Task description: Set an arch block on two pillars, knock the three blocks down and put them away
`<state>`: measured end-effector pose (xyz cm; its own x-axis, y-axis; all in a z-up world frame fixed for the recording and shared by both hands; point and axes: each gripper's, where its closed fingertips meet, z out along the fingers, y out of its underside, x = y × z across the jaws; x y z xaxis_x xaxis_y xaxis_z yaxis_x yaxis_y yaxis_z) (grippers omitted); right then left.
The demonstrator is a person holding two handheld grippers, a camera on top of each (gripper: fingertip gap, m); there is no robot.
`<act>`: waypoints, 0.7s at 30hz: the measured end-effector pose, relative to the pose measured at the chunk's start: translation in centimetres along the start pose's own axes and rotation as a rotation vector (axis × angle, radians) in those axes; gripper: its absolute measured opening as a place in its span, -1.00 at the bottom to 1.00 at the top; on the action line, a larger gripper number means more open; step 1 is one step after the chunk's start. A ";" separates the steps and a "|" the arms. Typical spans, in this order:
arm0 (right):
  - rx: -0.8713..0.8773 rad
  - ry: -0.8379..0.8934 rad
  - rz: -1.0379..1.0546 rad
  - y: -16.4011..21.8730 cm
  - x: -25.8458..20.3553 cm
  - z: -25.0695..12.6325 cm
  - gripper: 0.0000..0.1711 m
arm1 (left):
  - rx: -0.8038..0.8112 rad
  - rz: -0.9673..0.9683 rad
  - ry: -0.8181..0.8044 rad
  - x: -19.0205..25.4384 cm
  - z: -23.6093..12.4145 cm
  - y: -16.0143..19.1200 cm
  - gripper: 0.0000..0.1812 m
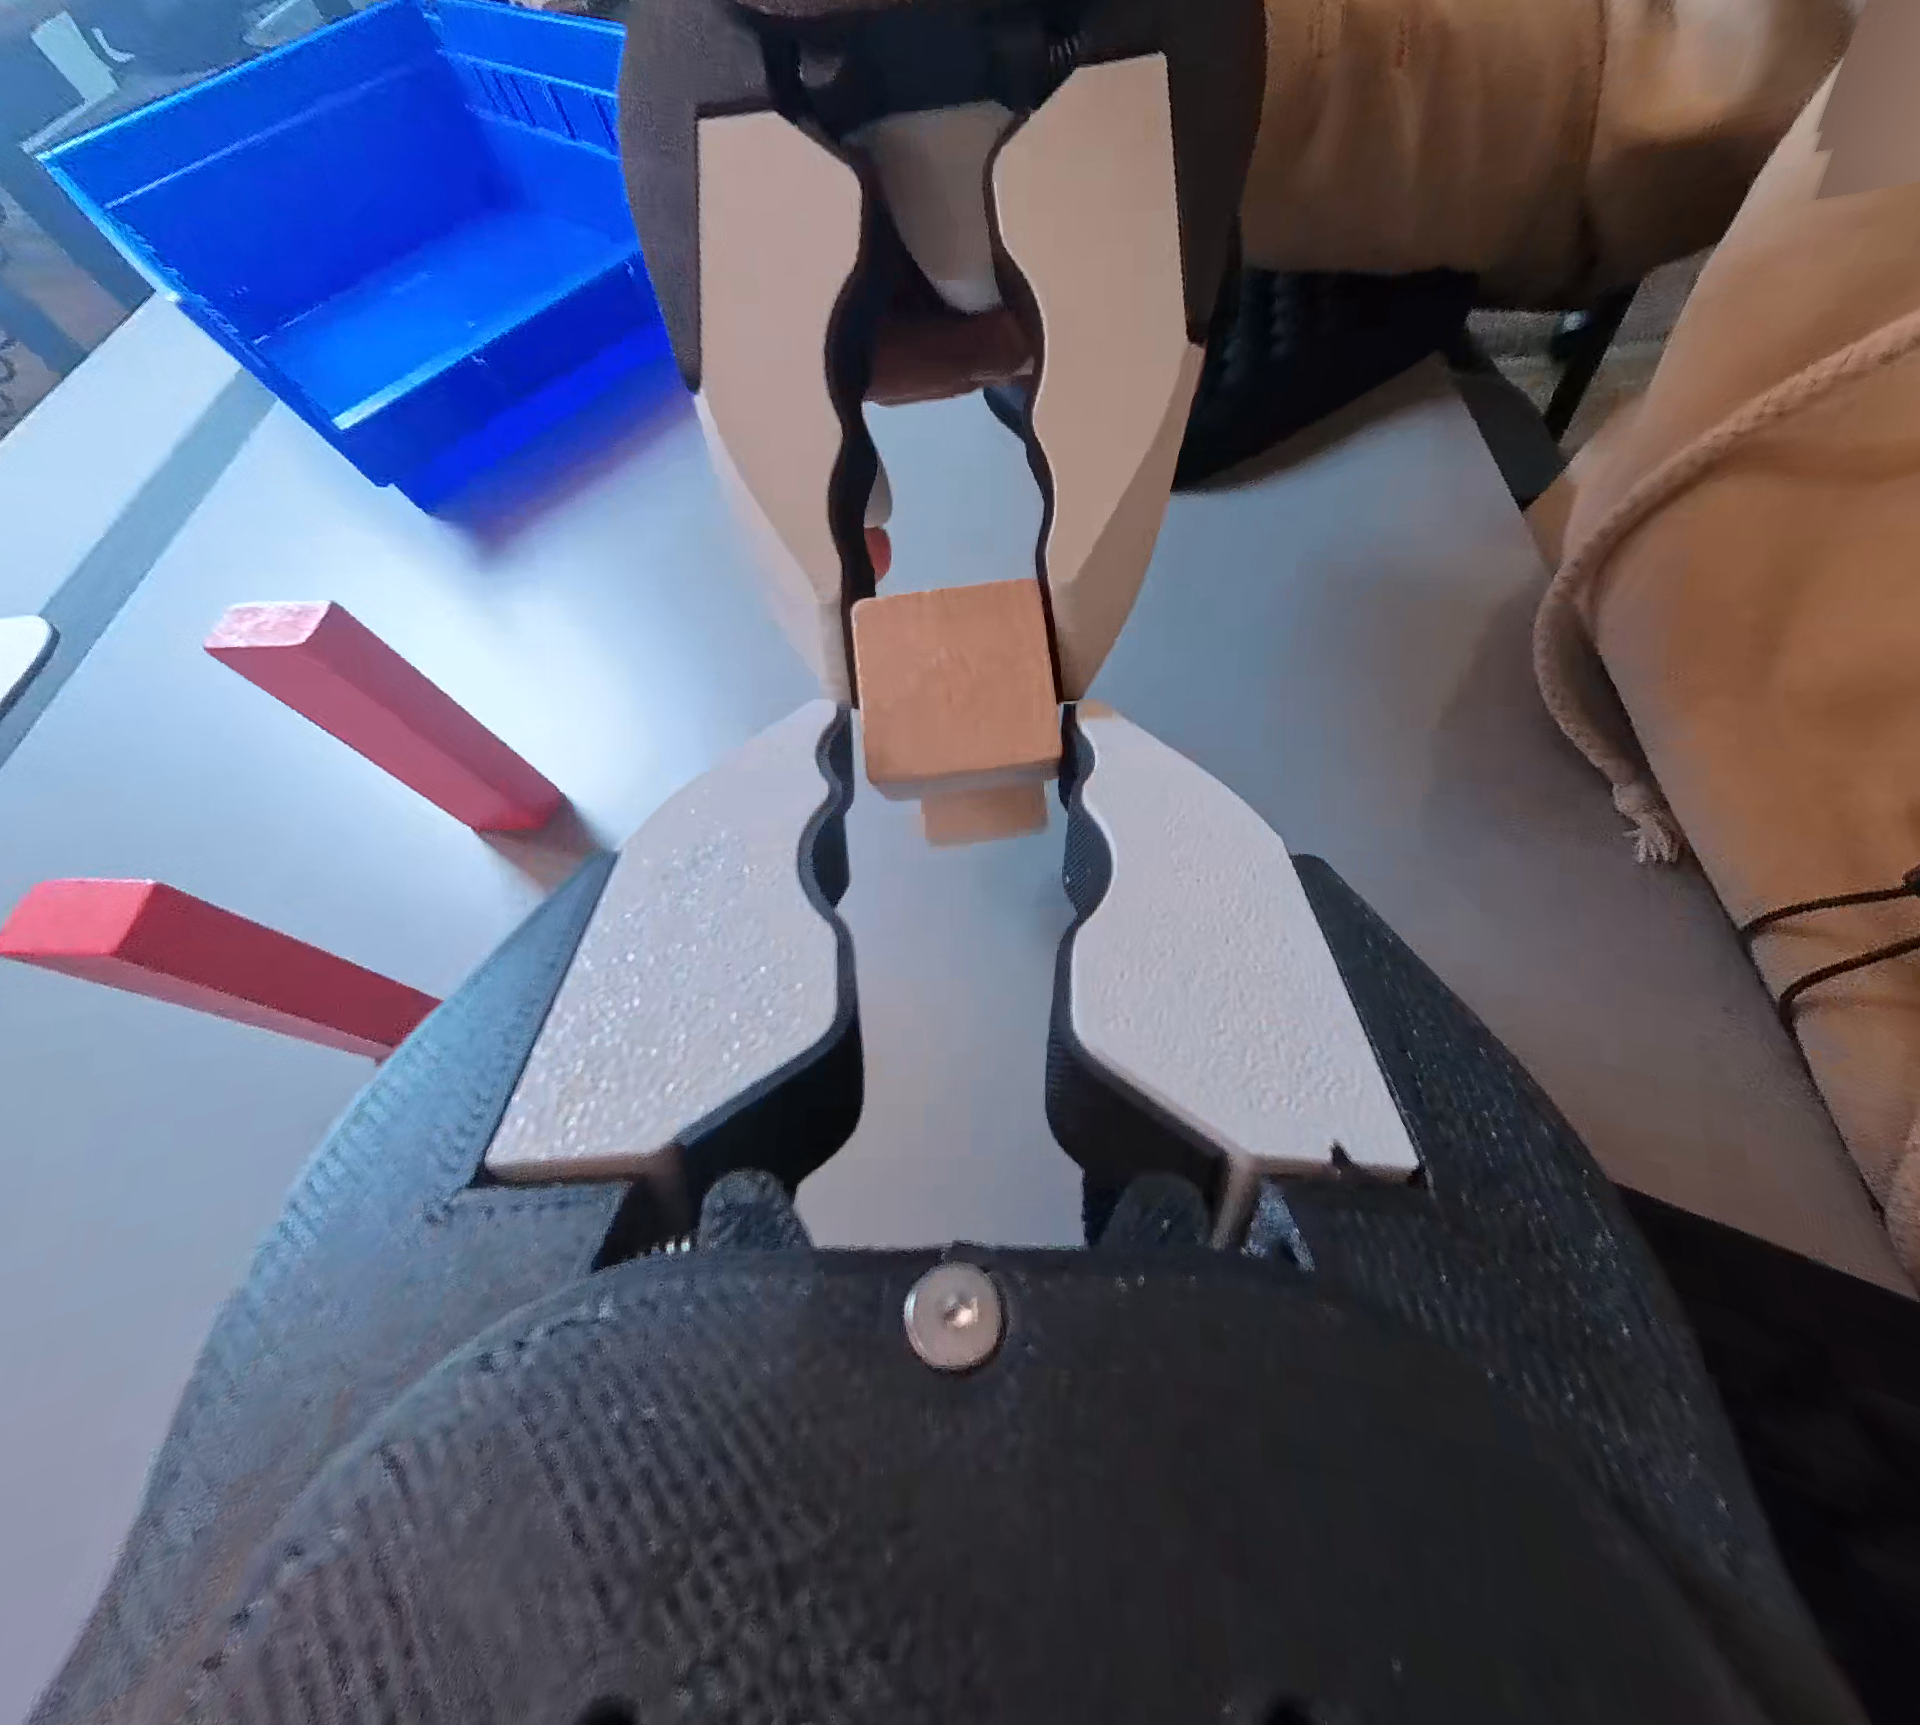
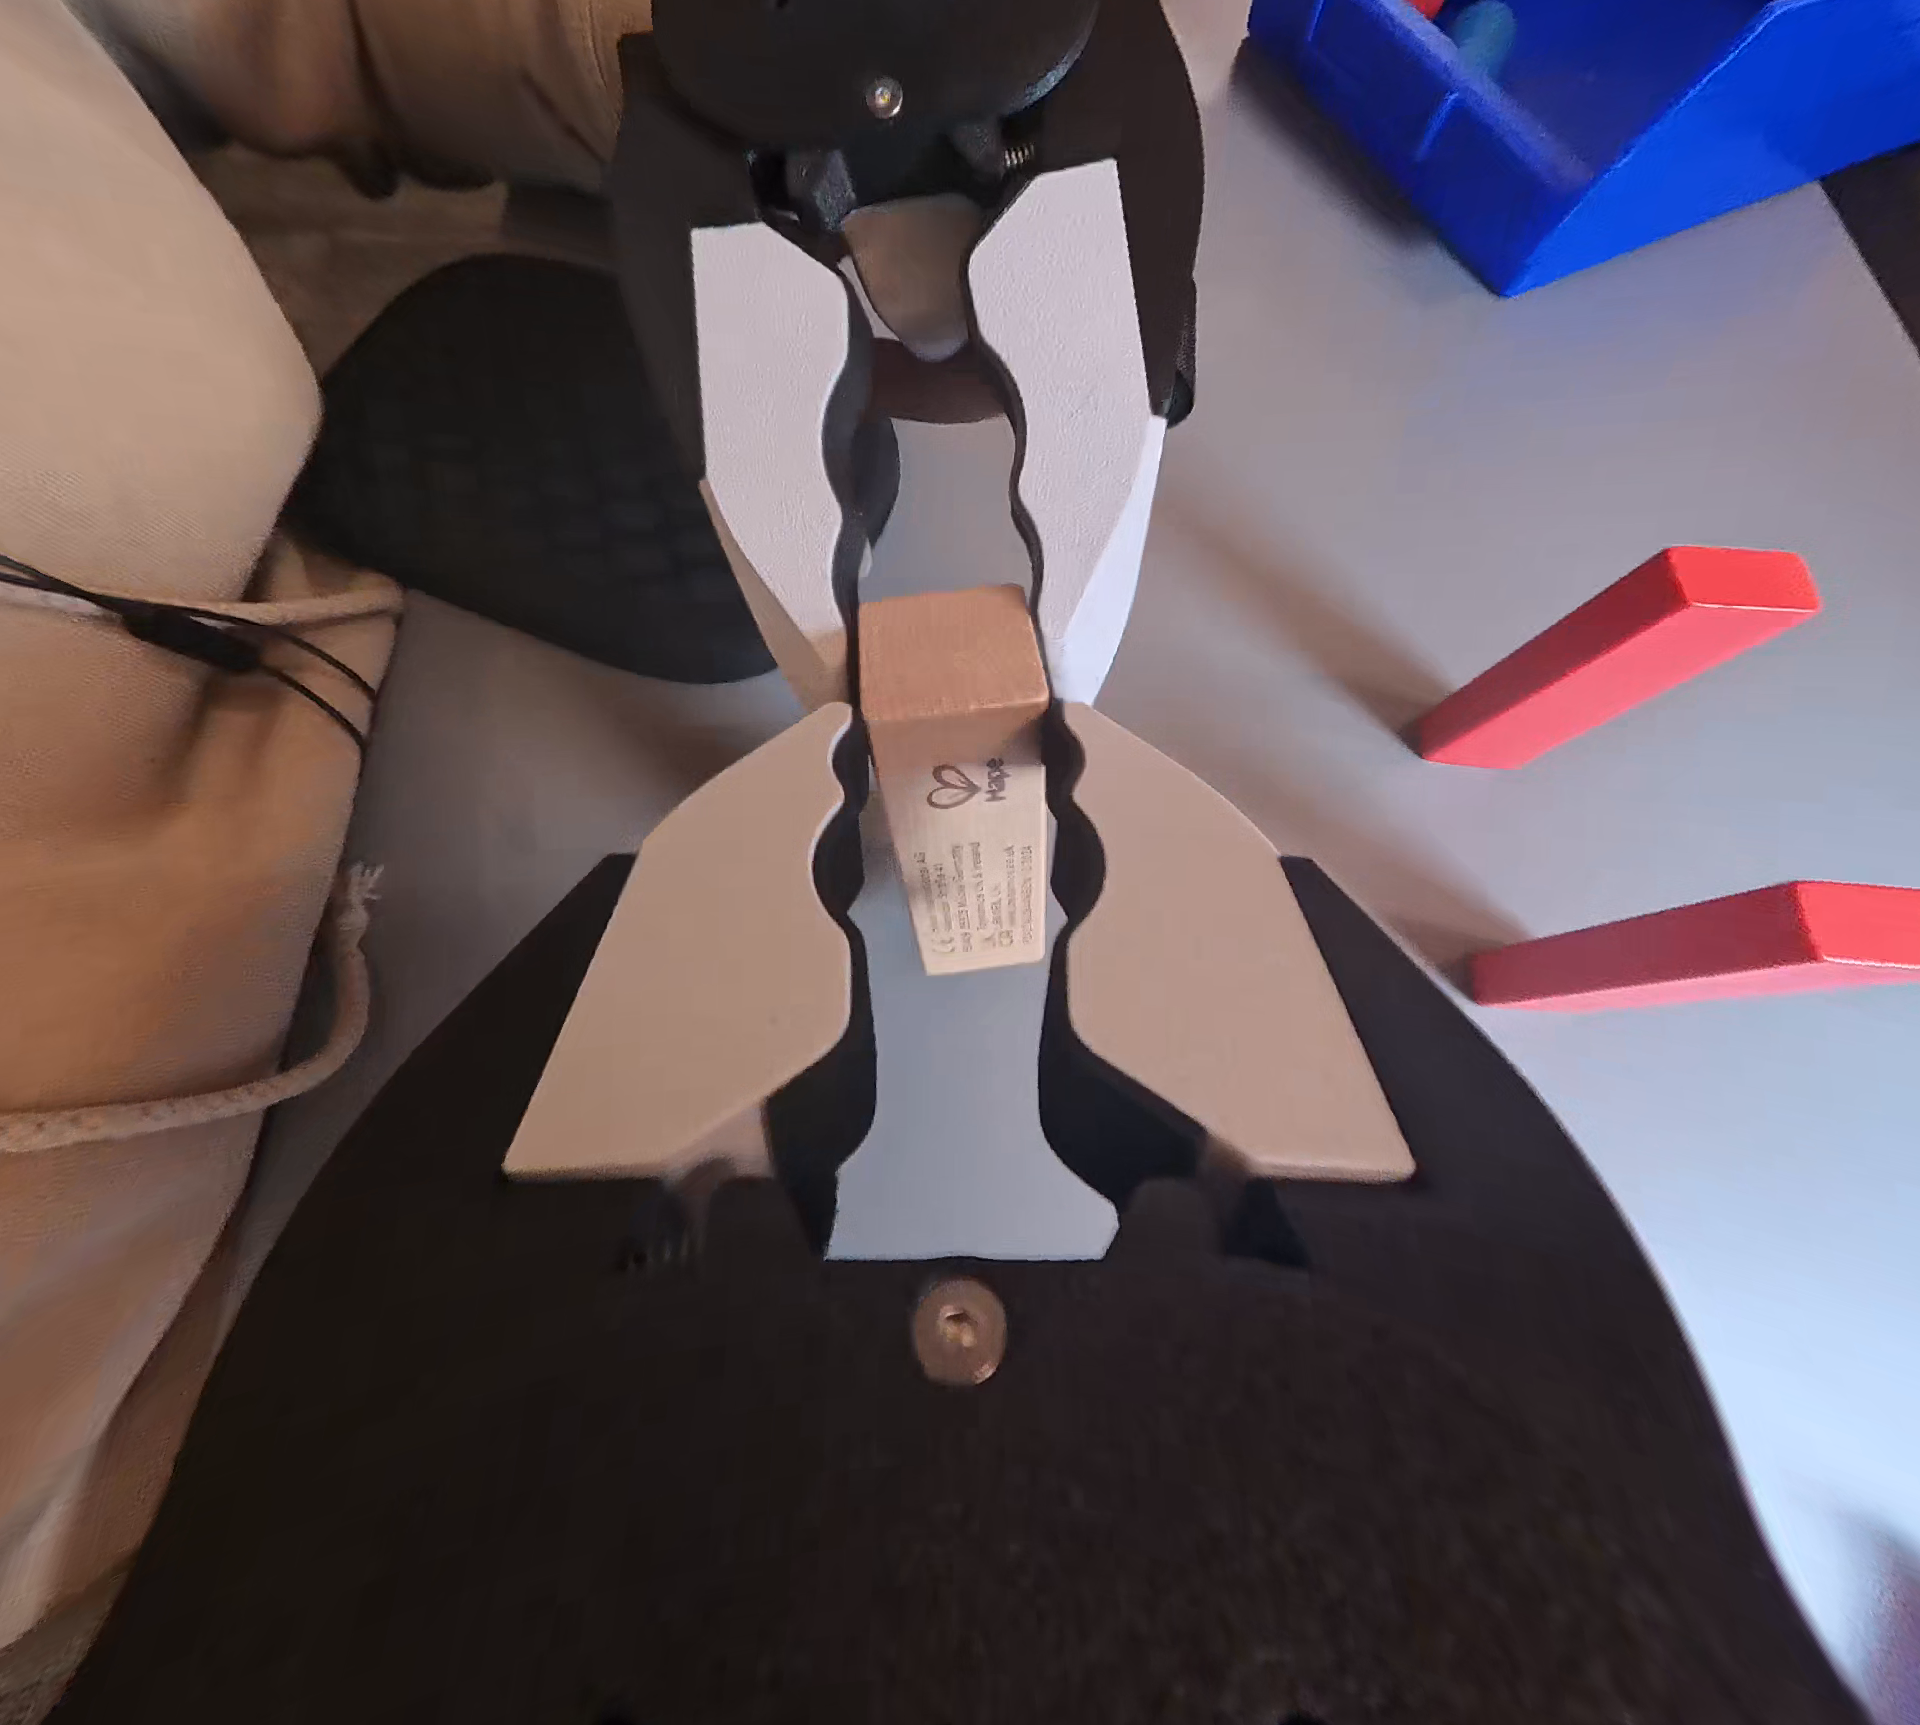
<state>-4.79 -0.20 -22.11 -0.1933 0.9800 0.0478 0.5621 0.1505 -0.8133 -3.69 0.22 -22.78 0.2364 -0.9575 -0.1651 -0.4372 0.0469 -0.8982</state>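
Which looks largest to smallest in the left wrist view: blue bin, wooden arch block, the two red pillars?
1. blue bin
2. and 3. Upper red pillar and lower red pillar: alike, unranked.
4. wooden arch block, though nearer the camera.

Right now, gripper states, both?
Left gripper: closed on the wooden block.
Right gripper: closed on the same block's other end.

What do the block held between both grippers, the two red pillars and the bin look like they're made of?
Arch block: bare wood, grain showing, apparently unpainted. Red pillars: probably wood under glossy red paint, one end scuffed pale. Blue bin: looks like moulded plastic, ribbed wall, slight sheen.
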 end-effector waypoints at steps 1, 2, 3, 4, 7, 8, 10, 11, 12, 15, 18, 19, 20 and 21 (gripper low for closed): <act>-0.002 0.007 -0.011 0.1 0.1 0.1 -0.61 | -0.012 0.004 -0.003 0.0 0.1 0.3 -0.61; 0.012 0.009 -0.014 0.1 0.1 0.0 -0.62 | -0.014 -0.002 0.001 0.0 0.1 0.3 -0.62; 0.035 0.011 -0.011 -0.1 0.2 -0.1 -0.62 | -0.003 -0.012 0.001 -0.1 0.0 0.2 -0.62; 0.060 0.011 -0.005 -0.3 0.4 -0.4 -0.62 | 0.024 -0.019 -0.005 -0.3 0.0 -0.1 -0.62; 0.104 0.011 0.021 -0.3 0.9 -1.4 -0.46 | 0.124 -0.074 -0.018 -1.0 -0.5 -1.0 -0.62; 0.113 0.010 0.029 -0.2 1.1 -1.6 -0.45 | 0.163 -0.097 -0.019 -1.2 -0.8 -1.4 -0.62; 0.124 0.008 0.035 0.0 1.2 -1.6 -0.46 | 0.237 -0.140 -0.019 -1.7 -1.3 -2.1 -0.62; 0.127 0.011 0.036 0.1 1.2 -1.6 -0.48 | 0.264 -0.153 -0.021 -1.9 -1.5 -2.3 -0.62; 0.131 0.014 0.035 0.1 1.3 -1.5 -0.52 | 0.284 -0.159 -0.020 -1.9 -1.6 -2.5 -0.62; 0.144 0.028 0.032 0.0 1.6 -1.4 -0.64 | 0.318 -0.171 0.000 -1.8 -1.8 -2.8 -0.62; 0.154 0.009 0.044 0.0 1.4 -1.4 -0.64 | 0.332 -0.165 0.012 -1.6 -1.9 -2.9 -0.62; 0.156 0.007 0.043 -0.1 1.4 -1.4 -0.65 | 0.341 -0.169 0.019 -1.5 -1.9 -2.9 -0.62; 0.159 0.006 0.039 -0.1 1.3 -1.3 -0.65 | 0.351 -0.175 0.025 -1.5 -1.9 -2.9 -0.62; 0.161 0.002 0.036 -0.1 1.3 -1.3 -0.64 | 0.359 -0.181 0.034 -1.5 -1.9 -2.9 -0.62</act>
<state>-4.09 1.17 -21.22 -0.1731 0.9847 0.0179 0.4322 0.0923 -0.8971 -4.43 0.92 -19.11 0.2504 -0.9680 0.0165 -0.0586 -0.0322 -0.9978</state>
